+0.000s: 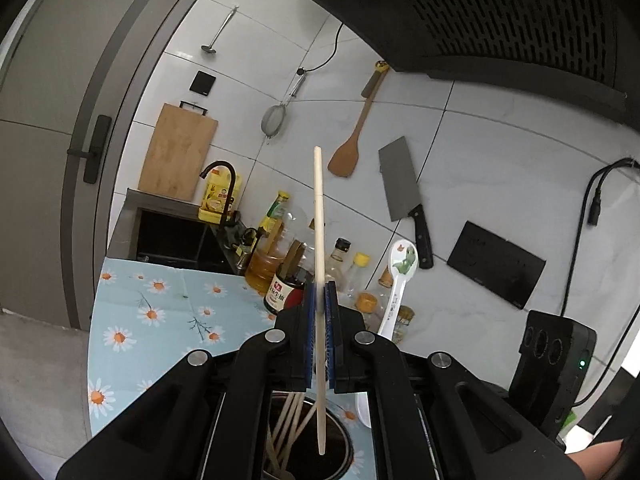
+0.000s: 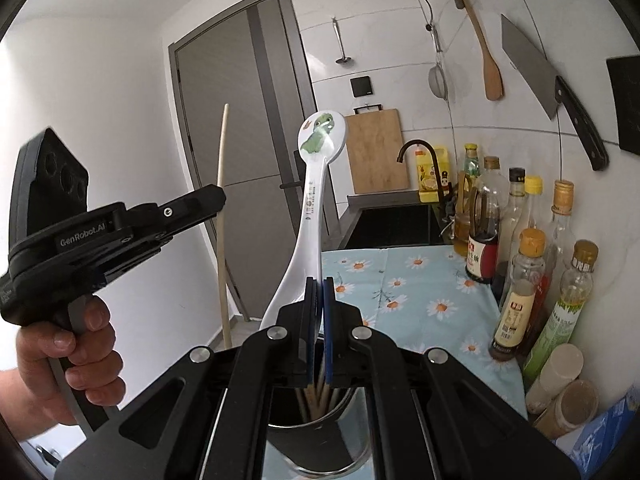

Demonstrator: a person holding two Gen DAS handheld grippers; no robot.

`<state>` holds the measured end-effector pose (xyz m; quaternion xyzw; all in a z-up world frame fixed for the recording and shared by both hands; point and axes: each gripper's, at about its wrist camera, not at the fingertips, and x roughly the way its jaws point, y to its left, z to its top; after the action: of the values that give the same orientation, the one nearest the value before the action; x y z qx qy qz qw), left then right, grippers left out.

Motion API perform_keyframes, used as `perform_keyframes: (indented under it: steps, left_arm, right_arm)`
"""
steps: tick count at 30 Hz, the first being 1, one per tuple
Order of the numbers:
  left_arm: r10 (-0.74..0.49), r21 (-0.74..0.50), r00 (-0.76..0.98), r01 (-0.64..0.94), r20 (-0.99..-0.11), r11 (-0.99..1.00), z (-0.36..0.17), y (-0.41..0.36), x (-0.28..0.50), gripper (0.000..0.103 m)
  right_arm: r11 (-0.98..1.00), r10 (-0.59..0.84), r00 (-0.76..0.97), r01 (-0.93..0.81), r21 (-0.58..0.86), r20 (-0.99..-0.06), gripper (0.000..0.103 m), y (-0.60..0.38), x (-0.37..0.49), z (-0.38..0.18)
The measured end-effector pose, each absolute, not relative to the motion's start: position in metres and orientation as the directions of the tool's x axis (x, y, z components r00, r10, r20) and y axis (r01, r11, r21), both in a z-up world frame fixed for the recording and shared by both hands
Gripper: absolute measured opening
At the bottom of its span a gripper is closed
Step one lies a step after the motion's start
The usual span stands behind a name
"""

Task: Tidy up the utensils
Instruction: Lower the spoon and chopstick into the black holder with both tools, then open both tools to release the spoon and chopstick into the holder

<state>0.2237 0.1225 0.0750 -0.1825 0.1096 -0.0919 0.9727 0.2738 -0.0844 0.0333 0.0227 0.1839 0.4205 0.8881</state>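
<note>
The left gripper [image 1: 320, 296] pinched a light, stiff wooden chopstick [image 1: 318, 216] at mid-length, upright over the metal utensil holder [image 1: 344, 456] — already holding chopsticks. The right gripper [image 2: 319, 292] clamped a white dinosaur spoon [image 2: 316, 184] low on its slick, probably breakable handle — above the same holder.

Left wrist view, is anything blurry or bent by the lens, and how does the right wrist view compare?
Left wrist view: the chopstick smears where the left gripper clamps it; the door frame and wall tiles bow strongly, and the range hood is dark. Right wrist view: mostly sharp, the dinosaur spoon in the right gripper crisp; the white wall at left is bright, the corners dark.
</note>
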Motion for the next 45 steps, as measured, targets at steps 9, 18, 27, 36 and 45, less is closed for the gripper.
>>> perform_keyframes:
  steps: [9, 18, 27, 36, 45]
  left_arm:
    - [-0.142, -0.339, 0.963, 0.057, -0.23, 0.939, 0.048, 0.116, 0.231, 0.004]
    - [-0.088, -0.309, 0.957, -0.001, -0.276, 0.951, 0.024, 0.109, 0.23, 0.004]
    - [-0.1, -0.283, 0.935, -0.001, -0.34, 0.959, 0.007, 0.099, 0.226, 0.005]
    - [-0.093, -0.288, 0.922, -0.021, -0.376, 0.957, 0.002, 0.102, 0.222, 0.005]
    - [-0.1, -0.292, 0.924, -0.012, -0.368, 0.956, 0.009, 0.101, 0.21, 0.022]
  right_arm:
    - [0.619, 0.769, 0.552, -0.768, 0.161, -0.322, 0.004, -0.071, 0.277, 0.003]
    - [0.614, 0.767, 0.537, -0.773, 0.16, -0.352, 0.004, -0.068, 0.278, -0.019]
    - [0.612, 0.757, 0.536, -0.782, 0.118, -0.373, 0.005, -0.062, 0.268, -0.031]
    - [0.622, 0.758, 0.542, -0.769, 0.149, -0.362, 0.015, -0.076, 0.265, -0.017]
    - [0.601, 0.781, 0.512, -0.773, 0.203, -0.358, 0.018, -0.086, 0.26, -0.01]
